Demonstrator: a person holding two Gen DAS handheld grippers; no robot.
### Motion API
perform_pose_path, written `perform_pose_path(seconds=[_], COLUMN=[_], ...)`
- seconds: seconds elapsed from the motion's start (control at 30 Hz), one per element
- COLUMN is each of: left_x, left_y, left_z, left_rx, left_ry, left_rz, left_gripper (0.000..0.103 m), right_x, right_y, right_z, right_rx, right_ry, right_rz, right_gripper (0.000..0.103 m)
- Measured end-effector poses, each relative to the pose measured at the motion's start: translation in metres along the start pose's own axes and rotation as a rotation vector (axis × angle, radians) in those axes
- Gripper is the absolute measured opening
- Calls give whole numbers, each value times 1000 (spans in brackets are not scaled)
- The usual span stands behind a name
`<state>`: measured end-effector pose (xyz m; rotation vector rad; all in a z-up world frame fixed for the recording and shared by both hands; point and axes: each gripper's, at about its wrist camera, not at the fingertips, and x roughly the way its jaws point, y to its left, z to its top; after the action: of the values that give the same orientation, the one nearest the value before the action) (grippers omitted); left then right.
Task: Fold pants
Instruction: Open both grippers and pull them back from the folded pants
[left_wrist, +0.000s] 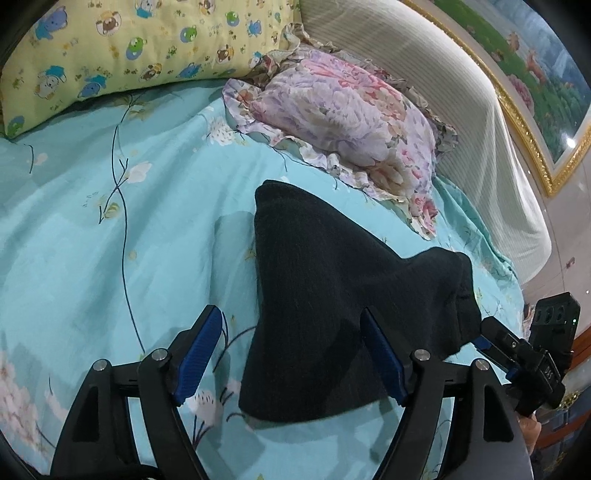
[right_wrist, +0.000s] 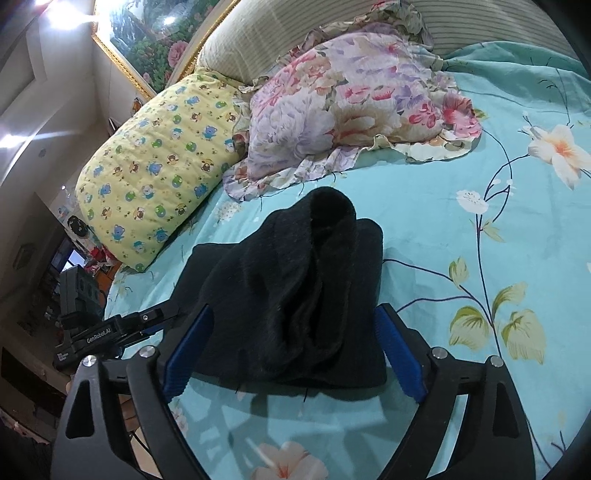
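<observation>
Black pants (left_wrist: 325, 295) lie folded in a thick bundle on the turquoise floral bedsheet (left_wrist: 110, 240). My left gripper (left_wrist: 291, 350) is open, its blue-padded fingers spread over the bundle's near left edge without pinching it. In the right wrist view the pants (right_wrist: 295, 295) sit between my right gripper's (right_wrist: 291, 350) open fingers, a raised hump of cloth at the far end. The right gripper shows in the left wrist view (left_wrist: 484, 343) at the bundle's right corner. The left gripper shows in the right wrist view (right_wrist: 155, 317) at the bundle's left edge.
A yellow cartoon-print pillow (left_wrist: 122, 44) and a pink floral pillow (left_wrist: 351, 122) lie at the head of the bed, against a striped headboard (left_wrist: 443, 92). A gold-framed picture (left_wrist: 535, 74) hangs on the wall. The bed's edge lies beside the grippers.
</observation>
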<state>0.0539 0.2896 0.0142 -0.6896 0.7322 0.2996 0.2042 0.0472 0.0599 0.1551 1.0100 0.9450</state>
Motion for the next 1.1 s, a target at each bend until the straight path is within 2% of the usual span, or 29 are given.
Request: perform_pose_path(seconds=[0.23, 0.57, 0.9, 1.1], left_x=[-16, -31, -42, -38], left_y=[-8, -27, -45, -49], left_z=[-17, -47, -74, -82], left_rx=[13, 85, 183, 215], left_ry=[-15, -22, -81, -77], left_rz=[10, 36, 141, 188], left_gripper=[79, 80, 81, 82], right_x=[-12, -28, -34, -30], right_y=[9, 30, 49, 50], right_z=[-9, -32, -54, -63], right_rx=[-17, -103, -220, -264], right_ry=[-17, -44, -75, -79], right_rz=[-16, -51, -103, -146], right_gripper=[93, 95, 98, 99])
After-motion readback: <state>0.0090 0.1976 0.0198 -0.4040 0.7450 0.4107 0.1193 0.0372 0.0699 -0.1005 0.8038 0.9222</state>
